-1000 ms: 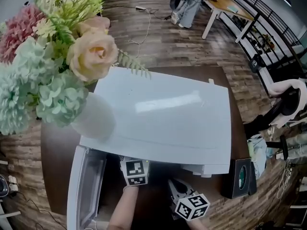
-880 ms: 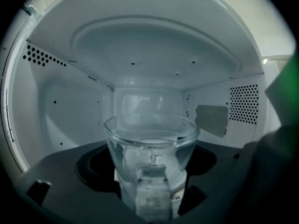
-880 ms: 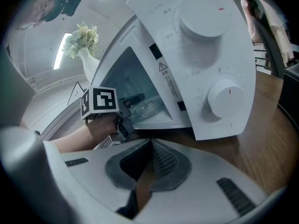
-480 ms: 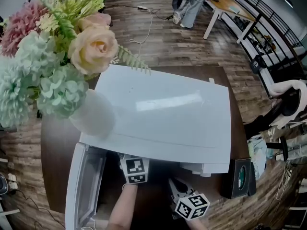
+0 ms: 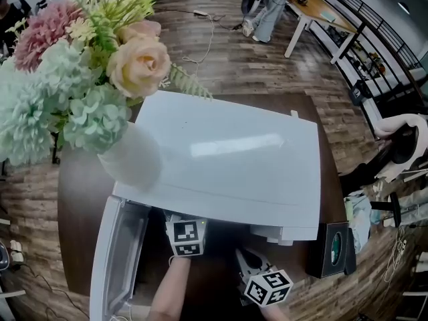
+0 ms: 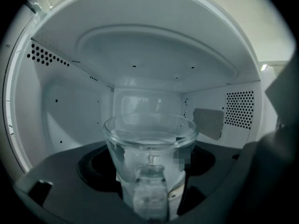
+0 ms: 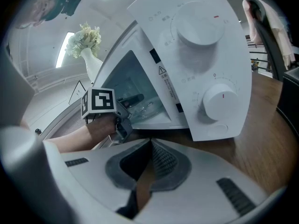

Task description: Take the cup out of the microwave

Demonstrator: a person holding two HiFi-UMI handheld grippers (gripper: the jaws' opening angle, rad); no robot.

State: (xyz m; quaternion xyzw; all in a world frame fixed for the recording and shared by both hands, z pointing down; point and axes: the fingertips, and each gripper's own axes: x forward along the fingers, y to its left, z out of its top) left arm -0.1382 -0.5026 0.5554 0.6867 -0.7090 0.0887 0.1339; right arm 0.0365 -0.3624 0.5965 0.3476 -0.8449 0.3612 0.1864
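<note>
A clear glass cup (image 6: 149, 148) with its handle towards me stands inside the white microwave (image 5: 227, 159), whose door (image 5: 117, 259) hangs open at the left. My left gripper (image 6: 149, 176) reaches into the cavity, and its dark jaws lie against both sides of the cup. In the head view only its marker cube (image 5: 187, 237) and the forearm show, because the tips are hidden under the microwave's top. From the right gripper view, the left gripper (image 7: 126, 104) is at the oven's mouth. My right gripper (image 7: 148, 146) is shut on nothing, low in front of the control panel.
A white vase (image 5: 130, 159) of artificial flowers stands on the microwave's left rear corner. Two knobs (image 7: 219, 101) sit on the panel. A black box (image 5: 334, 249) stands on the brown table (image 5: 80, 206) to the right. A person (image 5: 267, 5) stands far behind.
Both grippers keep still. Only the head camera has drifted, so the flowers sit a little further right in the view.
</note>
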